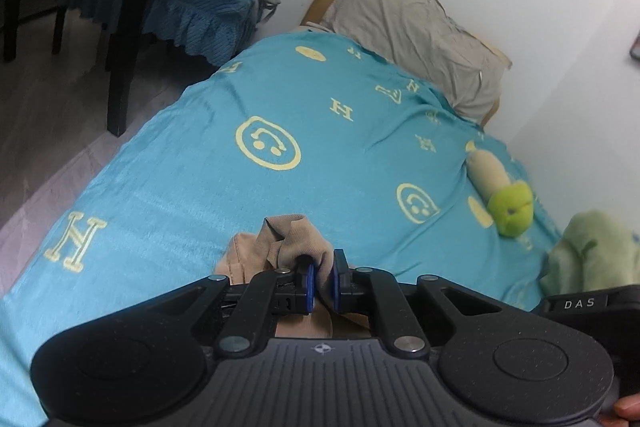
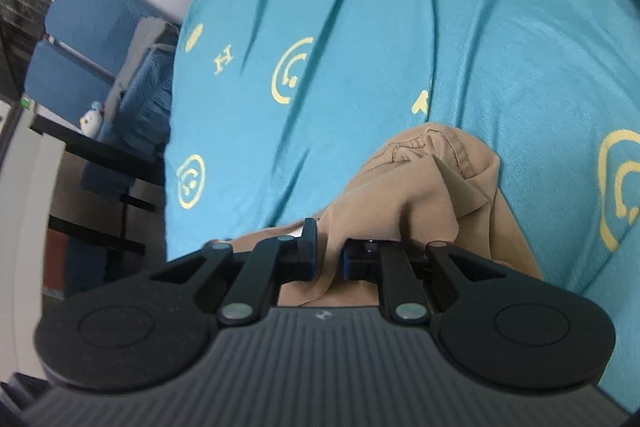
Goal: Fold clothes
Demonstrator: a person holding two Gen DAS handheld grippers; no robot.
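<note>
A tan garment (image 1: pixel 290 241) lies bunched on a bed covered by a turquoise blanket (image 1: pixel 280 99) with yellow smiley faces and letters. My left gripper (image 1: pixel 323 277) is shut on a fold of the tan fabric, which passes between its blue pads. In the right wrist view the same tan garment (image 2: pixel 424 183) shows stitched seams and spreads over the blanket (image 2: pixel 500 59). My right gripper (image 2: pixel 328 253) is shut on another fold of it, the cloth draped over its right finger.
A grey pillow (image 1: pixel 420 27) lies at the head of the bed by the white wall. A green plush toy (image 1: pixel 510 205) and a green cloth (image 1: pixel 592 251) lie at the right. A blue-covered chair (image 1: pixel 192 7) and dark table legs (image 1: pixel 128 27) stand left.
</note>
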